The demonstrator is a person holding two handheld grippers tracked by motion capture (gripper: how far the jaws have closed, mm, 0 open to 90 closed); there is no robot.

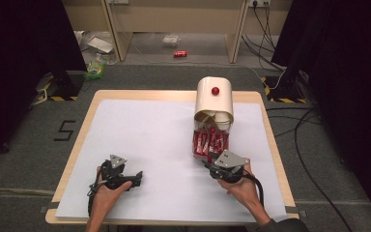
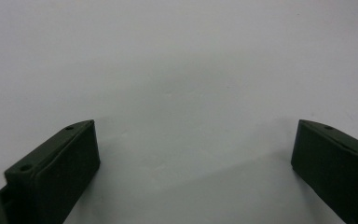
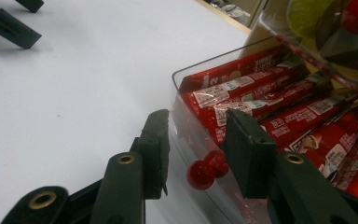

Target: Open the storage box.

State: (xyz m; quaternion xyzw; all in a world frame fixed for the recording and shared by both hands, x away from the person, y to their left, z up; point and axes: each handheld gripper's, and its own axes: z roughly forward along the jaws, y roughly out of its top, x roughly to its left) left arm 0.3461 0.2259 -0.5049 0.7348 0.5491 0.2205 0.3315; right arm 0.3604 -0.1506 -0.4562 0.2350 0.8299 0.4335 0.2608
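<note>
On the white-covered table, drawer of red sachets sitting pulled out below the cream box, closing seemingly pending; right tongs standing half apart, straddling the drawer's red knob without pinching it, left tongs resting wide apart, holding nothing.

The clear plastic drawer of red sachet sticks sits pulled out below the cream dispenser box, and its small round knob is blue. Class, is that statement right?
Not quite: the small round knob is red, not blue, as the right gripper view shows. The rest holds: the clear plastic drawer of red sachet sticks sits pulled out below the cream dispenser box.
</note>
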